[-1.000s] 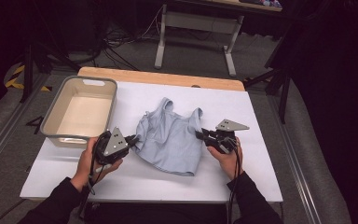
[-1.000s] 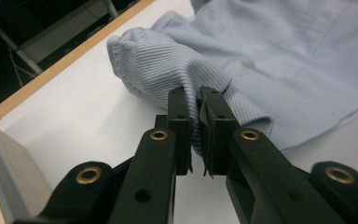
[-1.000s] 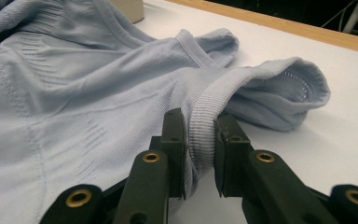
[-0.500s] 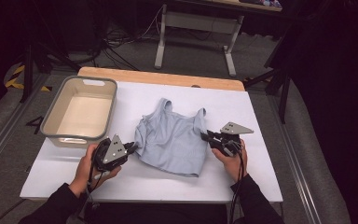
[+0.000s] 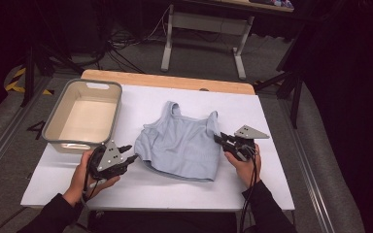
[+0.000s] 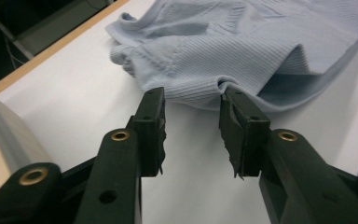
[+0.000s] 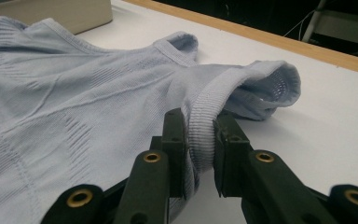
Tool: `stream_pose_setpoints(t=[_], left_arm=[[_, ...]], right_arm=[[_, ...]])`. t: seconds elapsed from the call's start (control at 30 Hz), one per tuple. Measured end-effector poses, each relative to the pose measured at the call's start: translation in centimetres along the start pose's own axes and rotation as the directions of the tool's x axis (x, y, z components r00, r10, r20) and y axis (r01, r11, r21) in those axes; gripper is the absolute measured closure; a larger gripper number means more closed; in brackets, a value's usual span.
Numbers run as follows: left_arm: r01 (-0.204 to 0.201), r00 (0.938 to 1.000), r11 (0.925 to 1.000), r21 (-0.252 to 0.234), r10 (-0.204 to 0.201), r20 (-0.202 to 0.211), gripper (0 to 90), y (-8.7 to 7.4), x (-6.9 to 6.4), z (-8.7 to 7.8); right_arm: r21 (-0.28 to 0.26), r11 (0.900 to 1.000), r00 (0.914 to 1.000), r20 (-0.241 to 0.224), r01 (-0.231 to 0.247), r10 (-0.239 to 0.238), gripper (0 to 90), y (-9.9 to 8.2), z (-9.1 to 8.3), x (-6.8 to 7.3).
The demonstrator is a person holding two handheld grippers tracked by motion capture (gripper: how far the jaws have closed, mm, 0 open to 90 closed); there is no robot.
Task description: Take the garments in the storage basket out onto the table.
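Bin (image 5: pixel 58 118) sits at the table's (image 5: pixel 272 121) far left, pale grey, off to the side of my work. My left gripper (image 5: pixel 129 154) rests low just right of the bin's near corner. Its jaws have just been opening and now stand spread, nothing between them; the tips sit right at the ribbed edge of the top (image 6: pixel 242 51), with no grip on it. The light blue top (image 5: pixel 184 145) lies flat mid-table, straps pointing away from me. My right gripper (image 5: pixel 219 139) is at the garment's right edge, jaws pinching a fold of ribbed hem (image 7: pixel 200 135); fabric bunches up beyond the tips.
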State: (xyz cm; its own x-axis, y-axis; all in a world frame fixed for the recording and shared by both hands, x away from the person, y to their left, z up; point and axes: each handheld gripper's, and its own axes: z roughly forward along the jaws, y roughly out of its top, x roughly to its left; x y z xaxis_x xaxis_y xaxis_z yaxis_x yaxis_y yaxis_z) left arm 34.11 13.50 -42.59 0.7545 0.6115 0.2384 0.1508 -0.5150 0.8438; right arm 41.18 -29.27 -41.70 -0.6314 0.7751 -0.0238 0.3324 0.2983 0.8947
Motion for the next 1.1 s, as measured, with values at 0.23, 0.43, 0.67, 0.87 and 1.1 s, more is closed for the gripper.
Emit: stream_pose_setpoints(t=[0.23, 0.43, 0.67, 0.87, 1.1], left_arm=[[0.022, 0.9997, 0.9995, -0.024, -0.022, -0.014, 57.8, 0.2, 0.6, -0.8], [0.044, 0.9989, 0.9982, -0.041, -0.045, -0.014, 53.7, 0.6, 1.0, -0.3], [0.029, 0.9990, 0.9993, -0.026, -0.028, 0.036, 48.2, 2.4, 0.5, 2.7], [0.014, 0.9988, 0.9997, 0.019, -0.015, 0.047, 41.8, 3.2, 0.8, 5.4], [0.036, 0.9990, 0.9913, 0.127, -0.039, 0.020, 31.5, 2.8, 1.7, 9.3]], right_arm=[[-0.014, 0.9999, 0.9997, 0.024, -0.007, 0.008, 77.0, 0.1, -0.4, -0.6], [-0.009, 0.9999, 0.9991, 0.041, -0.008, 0.008, 75.2, 0.2, -0.4, -0.8], [-0.005, 0.9998, 0.9984, 0.052, -0.020, 0.020, 69.2, 0.0, -0.4, -1.0], [0.015, 0.9996, 0.9980, 0.058, -0.024, 0.023, 57.8, -0.4, -0.6, -1.1], [0.094, 0.9956, 0.9983, 0.058, -0.005, 0.000, 43.1, -2.1, -0.7, -0.7]])
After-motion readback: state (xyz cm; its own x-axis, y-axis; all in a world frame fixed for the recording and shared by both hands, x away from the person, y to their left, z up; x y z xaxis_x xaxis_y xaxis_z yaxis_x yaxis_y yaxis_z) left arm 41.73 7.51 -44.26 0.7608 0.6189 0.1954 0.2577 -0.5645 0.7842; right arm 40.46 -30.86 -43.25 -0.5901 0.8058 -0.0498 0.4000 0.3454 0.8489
